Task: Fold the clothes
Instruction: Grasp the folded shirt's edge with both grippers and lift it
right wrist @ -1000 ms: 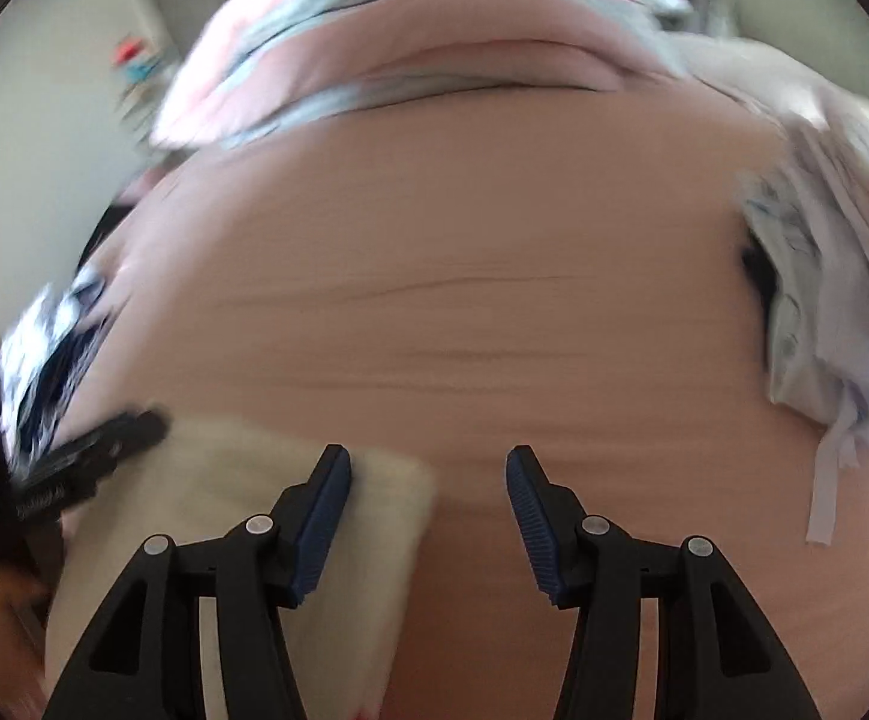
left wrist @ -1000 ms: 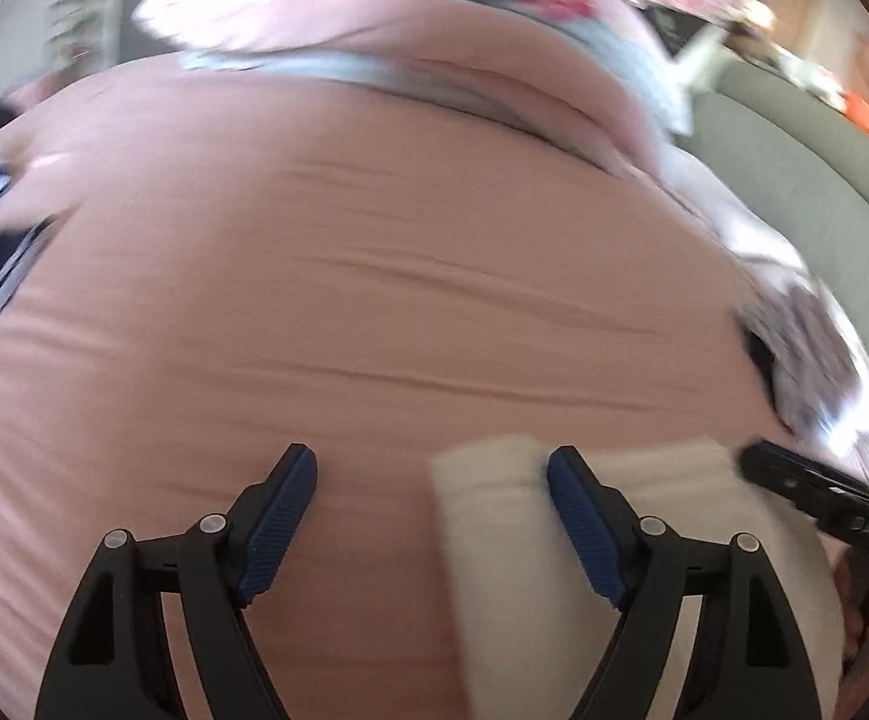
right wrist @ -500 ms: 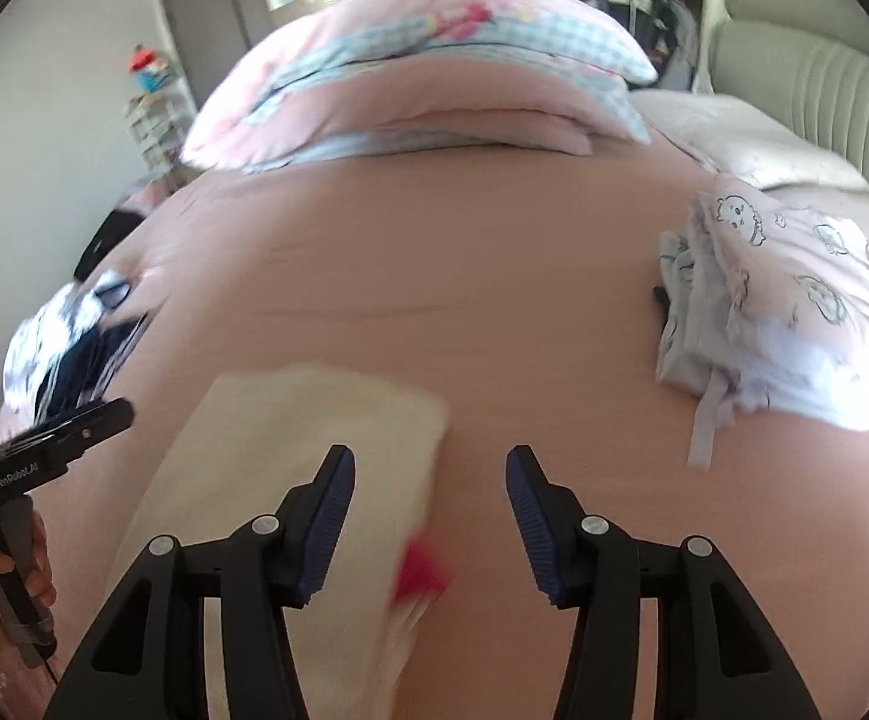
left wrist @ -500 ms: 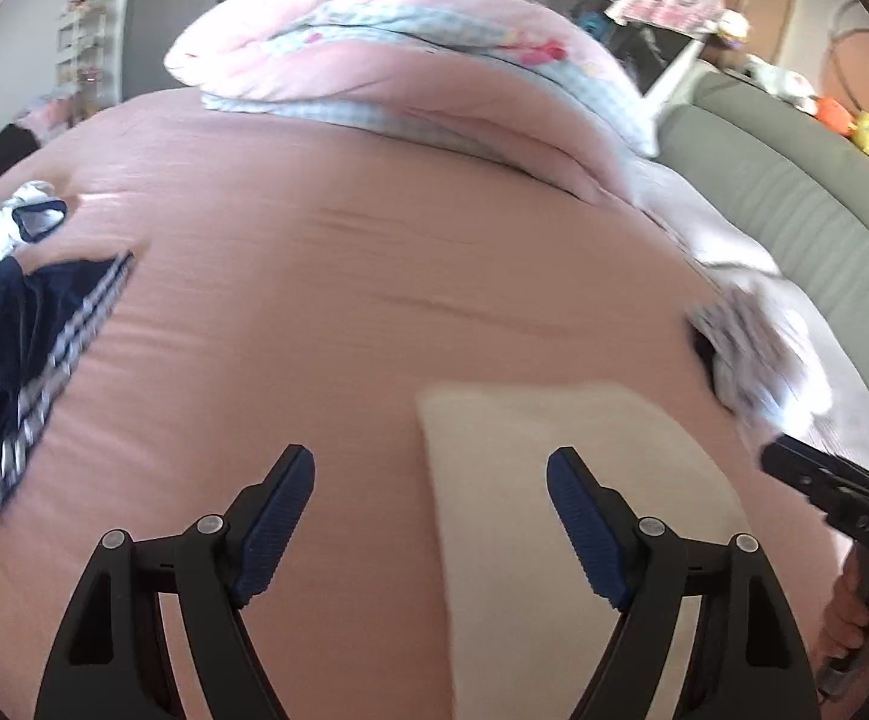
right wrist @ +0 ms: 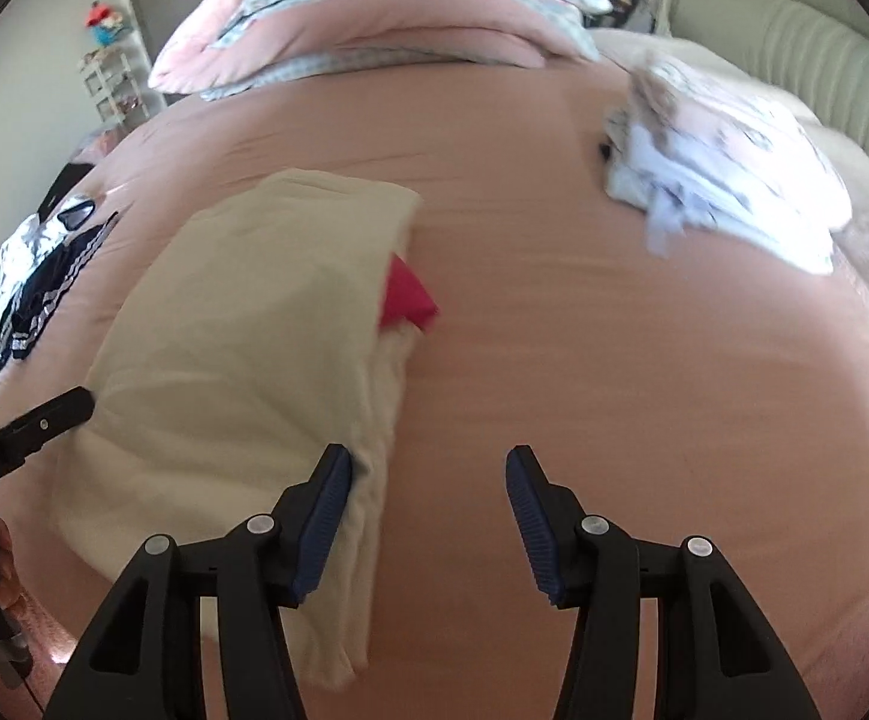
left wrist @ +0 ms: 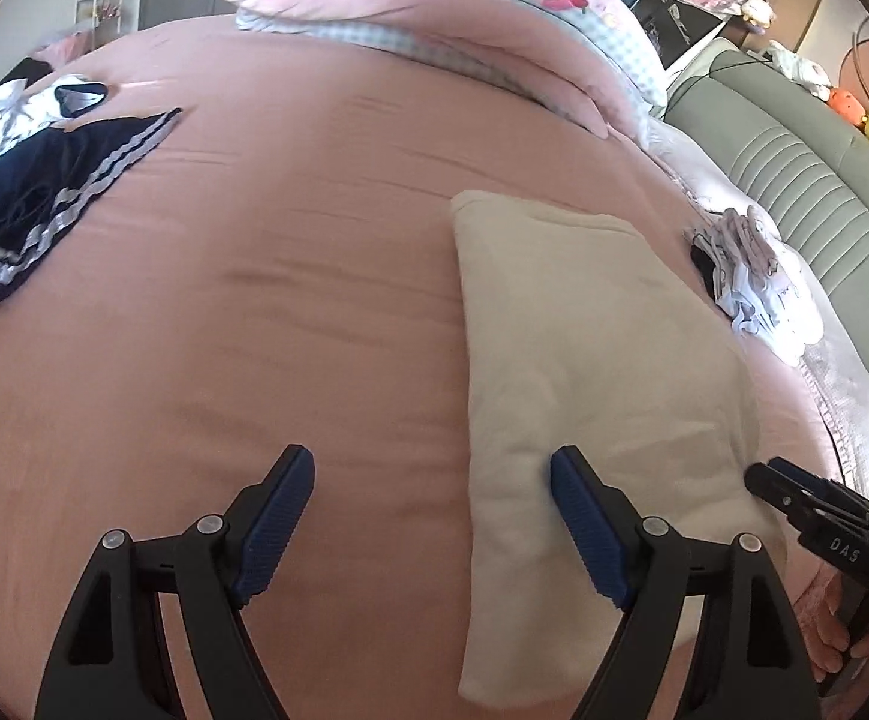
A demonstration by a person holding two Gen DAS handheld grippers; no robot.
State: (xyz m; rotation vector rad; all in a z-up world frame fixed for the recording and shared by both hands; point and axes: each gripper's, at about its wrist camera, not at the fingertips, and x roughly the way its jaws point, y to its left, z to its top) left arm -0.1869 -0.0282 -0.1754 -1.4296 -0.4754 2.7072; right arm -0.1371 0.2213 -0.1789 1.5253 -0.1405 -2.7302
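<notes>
A folded cream garment point(left wrist: 584, 360) point(right wrist: 242, 330) lies flat on the pink bed sheet point(left wrist: 284, 270), with a red patch point(right wrist: 407, 297) poking out at its right edge. My left gripper point(left wrist: 432, 483) hovers open above the garment's near left edge, nothing between its fingers. Over the garment's near right edge my right gripper point(right wrist: 428, 483) stands open and empty too. Each gripper's black tip shows at the other view's side, held by a hand.
A dark navy garment with grey stripes point(left wrist: 44, 192) and a white printed piece lie at the bed's left. A pale printed pile point(right wrist: 722, 162) sits at the right. A rolled pink duvet point(left wrist: 434, 12) lies at the far end, a green padded headboard point(left wrist: 794, 168) to the right.
Both grippers have pulled back and risen away from the cream garment, so more of it and of the bed shows. The garment lies still, and its red patch has come into view.
</notes>
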